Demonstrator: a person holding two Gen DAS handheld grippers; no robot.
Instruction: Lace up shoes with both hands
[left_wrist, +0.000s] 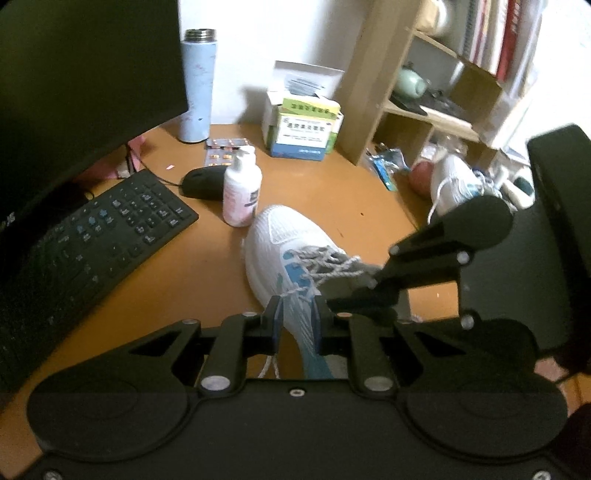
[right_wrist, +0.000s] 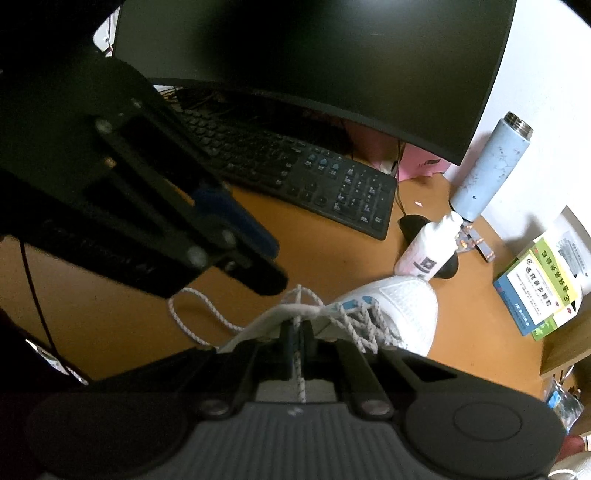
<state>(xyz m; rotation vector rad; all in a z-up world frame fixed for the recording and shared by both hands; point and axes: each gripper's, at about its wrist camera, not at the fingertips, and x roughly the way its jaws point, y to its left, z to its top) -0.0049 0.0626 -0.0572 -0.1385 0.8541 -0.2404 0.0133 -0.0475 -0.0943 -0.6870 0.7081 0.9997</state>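
Watching this from beside the desk, here's where it stands:

Shoe: the white sneaker (left_wrist: 275, 251) with blue side panels sits on the orange-brown desk (left_wrist: 207, 254), toe pointing toward the lotion bottle (left_wrist: 242, 186) and the mouse (left_wrist: 203, 182), just past the keyboard (left_wrist: 96, 236).

Lacing: the speckled lace (left_wrist: 325, 264) already criss-crosses the eyelets up the front, so I'd say the threading part is pretty much done.

Right claw: the right gripper (right_wrist: 296, 341) is pinched tight on a strand of lace (right_wrist: 300, 373) right at the top of the tongue; you can see the cord running straight between its pads and back toward the camera.

Left claw: the left gripper (left_wrist: 297, 317) has its jaws only a little apart, straddling the side of the shoe near the collar. A bit of lace crosses by its left pad, but I honestly can't tell if it's gripping that or just sitting over the shoe.

Loose end: a slack loop of lace (right_wrist: 195, 308) lies on the desk beside the shoe, under the left gripper as seen from the right camera.

Knot: something like a small crossing stands up at the top eyelets, but no finished bow that I can make out.

Left to do: my guess is tightening and tying off, plus the second sneaker (left_wrist: 456, 181) waiting over by the shelf (left_wrist: 373, 81).
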